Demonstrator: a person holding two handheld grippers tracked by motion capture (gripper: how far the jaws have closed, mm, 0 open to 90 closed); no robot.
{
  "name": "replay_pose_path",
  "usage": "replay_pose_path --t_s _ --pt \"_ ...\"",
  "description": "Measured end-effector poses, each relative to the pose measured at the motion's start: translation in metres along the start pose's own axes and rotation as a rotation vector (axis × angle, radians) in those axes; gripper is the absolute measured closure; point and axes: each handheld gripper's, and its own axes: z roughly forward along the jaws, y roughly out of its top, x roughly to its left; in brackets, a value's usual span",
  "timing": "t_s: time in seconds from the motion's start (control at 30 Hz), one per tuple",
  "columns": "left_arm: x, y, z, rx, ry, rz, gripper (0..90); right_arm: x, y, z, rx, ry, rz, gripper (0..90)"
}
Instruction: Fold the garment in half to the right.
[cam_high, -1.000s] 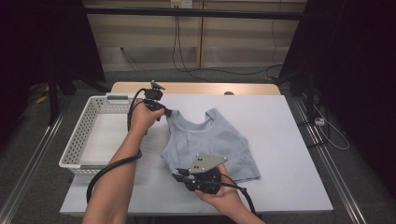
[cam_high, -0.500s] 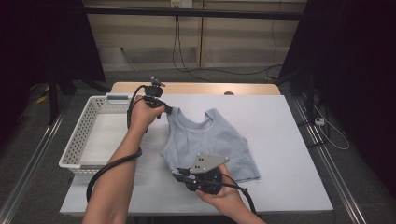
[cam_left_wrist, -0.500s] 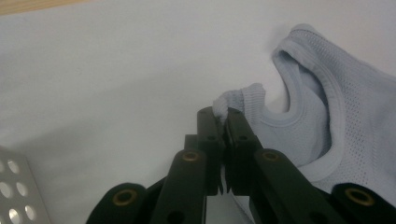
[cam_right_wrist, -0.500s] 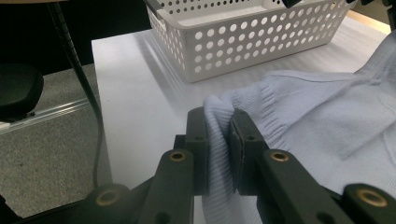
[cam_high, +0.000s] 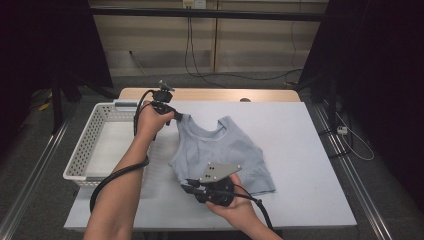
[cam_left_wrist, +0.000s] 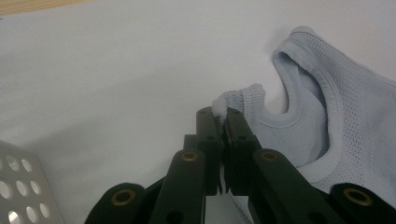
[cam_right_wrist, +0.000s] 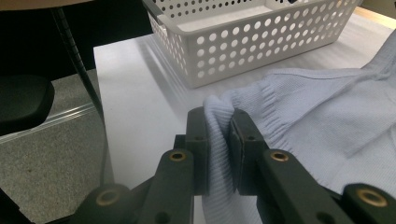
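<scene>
Two tongs, both clamped on the same light blue tank top (cam_high: 220, 152), which is lying mostly flat on the white counter (cam_high: 300, 150), roughly in the middle. The left tongs (cam_high: 176, 116) have pinched the far left shoulder strap; in the left gripper view you can see the ribbed strap end bunched up between the closed tips (cam_left_wrist: 223, 117), with the neckline curving off to the right. The right tongs (cam_high: 187, 185) are down at the near left corner of the top, squeezed shut on the hem. The right gripper view shows a fold of the ribbed hem stuffed between the two black pads (cam_right_wrist: 219, 128), with the rest of the fabric spreading off to the right.

The white perforated basket (cam_high: 85, 150) sits at the left side of the counter, just beside the top and not touching it as far as I can tell. It's also in the right gripper view (cam_right_wrist: 261, 42), past the tongs. The person's left forearm (cam_high: 125, 175) reaches up along the basket's right edge, with a black cable hanging off it. The right hand (cam_high: 235, 207) is at the near edge of the counter.
</scene>
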Motion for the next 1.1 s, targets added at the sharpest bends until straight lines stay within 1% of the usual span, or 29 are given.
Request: replay_pose_path --t_s 0.13,0.27,0.37,0.53,0.6,0.8,0.9,1.1 --pt "0.003 0.001 -0.003 0.003 -0.008 0.001 86.7 0.001 0.004 0.002 0.0 0.001 -0.006 80.2" --pt "0.007 0.001 -0.008 0.005 -0.004 -0.001 86.8 0.003 0.007 0.006 0.0 0.012 -0.006 80.2" --pt "0.009 0.001 -0.012 0.0 0.004 -0.006 86.7 0.004 0.01 0.009 -0.003 0.025 -0.007 80.1" --pt "0.012 0.0 -0.017 -0.004 0.017 -0.012 86.7 0.007 0.014 0.012 -0.006 0.027 -0.014 80.2" --pt "0.013 -0.001 -0.02 -0.003 0.02 -0.006 86.8 0.008 0.016 0.012 -0.007 0.034 -0.016 80.2" --pt "0.014 -0.001 -0.028 -0.008 0.036 -0.019 86.7 0.01 0.019 0.013 -0.014 0.043 -0.02 80.2" --pt "0.015 -0.002 -0.03 -0.007 0.04 -0.016 86.7 0.01 0.02 0.014 -0.016 0.049 -0.024 80.1" --pt "0.017 -0.004 -0.031 -0.009 0.047 -0.025 86.8 0.01 0.021 0.015 -0.017 0.056 -0.026 80.1"
